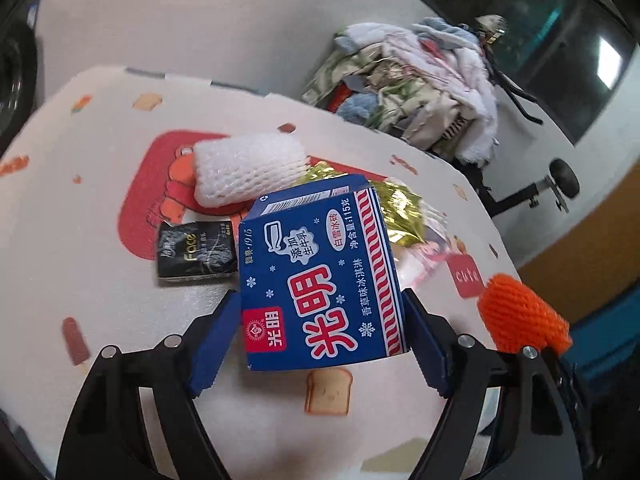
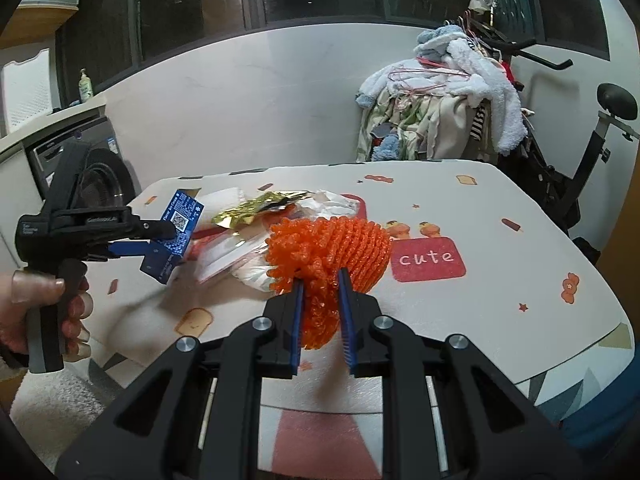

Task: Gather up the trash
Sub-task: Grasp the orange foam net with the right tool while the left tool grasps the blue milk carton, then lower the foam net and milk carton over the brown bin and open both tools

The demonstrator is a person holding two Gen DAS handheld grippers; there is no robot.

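The left tool (image 1: 322, 320) has a blue cardboard ice-cream carton with red and white lettering (image 1: 320, 276) between its blue pads; the pads (image 1: 212, 344) sit against the carton's two sides, and the right wrist view shows the carton raised off the worktop in that tool, so it is gripped across its width. A person's hand (image 2: 48, 308) grips the black handle of the left tool. The right tool (image 2: 322, 286) is nearly closed and pinches an orange foam fruit net (image 2: 332, 248), bunched tight between its pads and fanning out above them. The rest of the trash lies on the white patterned worktop (image 1: 100, 280): a white foam fruit net (image 1: 248, 168) on a red printed patch, a small black tissue pack (image 1: 196, 250) just beside the carton, and a crumpled gold foil wrapper (image 1: 396, 208) with clear plastic packaging (image 2: 228, 256) behind the carton. Beyond the worktop stands a heap of clothes (image 2: 444, 104).
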